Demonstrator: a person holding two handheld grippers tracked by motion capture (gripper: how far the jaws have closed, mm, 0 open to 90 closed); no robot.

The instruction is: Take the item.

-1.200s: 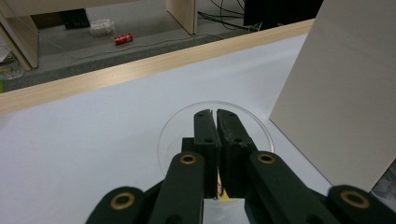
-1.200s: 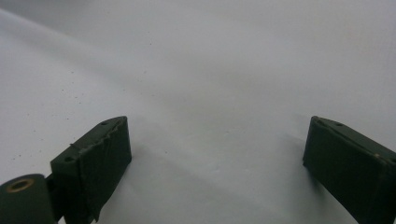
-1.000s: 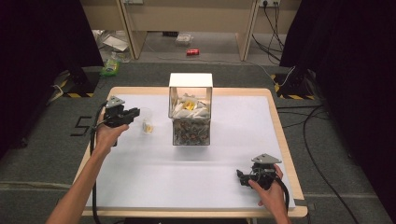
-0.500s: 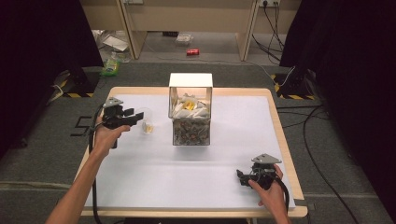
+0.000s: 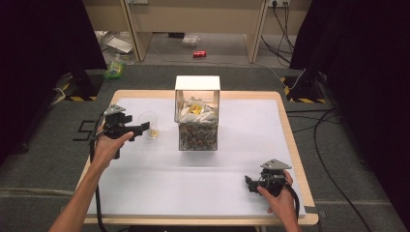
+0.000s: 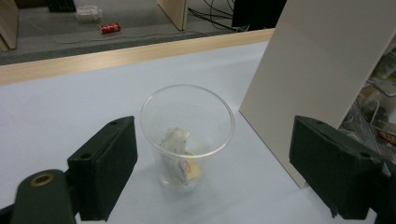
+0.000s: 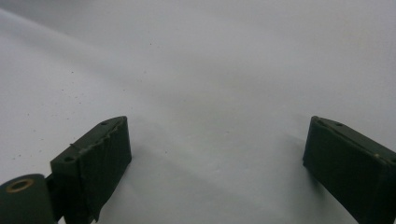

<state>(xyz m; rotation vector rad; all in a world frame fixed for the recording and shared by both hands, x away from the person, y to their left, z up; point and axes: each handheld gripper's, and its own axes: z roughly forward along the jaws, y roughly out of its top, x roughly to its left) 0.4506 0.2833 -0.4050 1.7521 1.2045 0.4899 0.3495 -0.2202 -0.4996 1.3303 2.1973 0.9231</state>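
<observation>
- I could make out no readable writing anywhere; the small white sachet [image 6: 176, 140] in the cup carried a yellow-and-red printed patch, too blurred to read.
- The clear, thin-walled plastic cup [image 6: 187, 133] stood upright on the matte white table sheet [image 5: 145, 179], just beside the transparent square box with pale side panels [image 5: 197, 118].
- That box held a heap of crinkly white and yellow sachets over darker ones.
- My left gripper [image 6: 215, 172] sat with its black, blocky jaws wide apart; they had just been opening, the cup between them, untouched by either pad.
- My right gripper [image 7: 217, 170] rested near the table's front right corner, jaws spread wide over bare sheet, holding nothing.
- A red can [image 5: 199, 53] lay on the grey floor beyond the table.
</observation>
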